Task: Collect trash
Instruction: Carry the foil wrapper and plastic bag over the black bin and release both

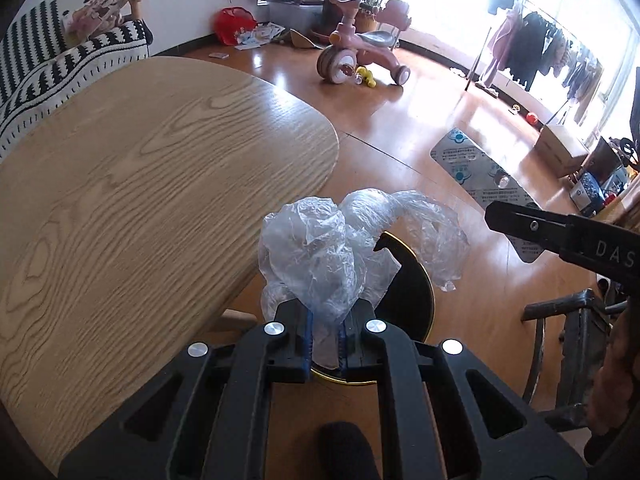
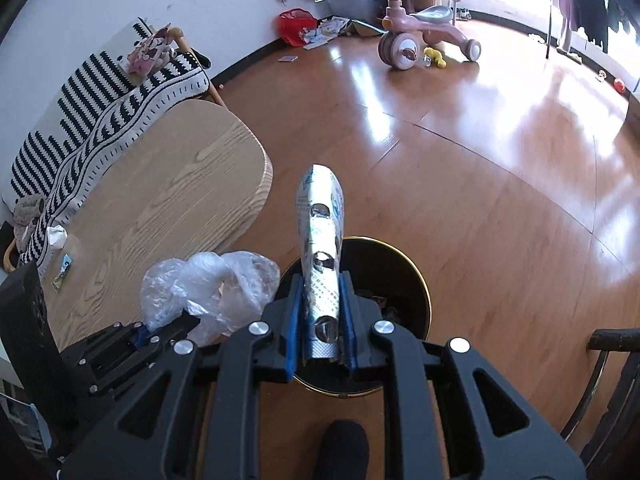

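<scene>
My left gripper (image 1: 325,332) is shut on a crumpled clear plastic bag (image 1: 320,256) and holds it at the table's edge, above a black trash bin with a gold rim (image 1: 416,300). My right gripper (image 2: 322,332) is shut on a silver blister pack (image 2: 322,248) and holds it over the same bin (image 2: 400,280). In the right wrist view the left gripper (image 2: 160,336) and its bag (image 2: 212,284) are to the left. In the left wrist view one right finger (image 1: 560,236) shows at the right.
A wooden table (image 1: 140,200) is to the left, with a small wrapper (image 2: 64,268) and a white wad (image 2: 56,236) at its far end. A striped sofa (image 2: 100,108) stands behind it. A pink tricycle (image 2: 424,36) and a dark chair (image 2: 608,360) stand on the floor.
</scene>
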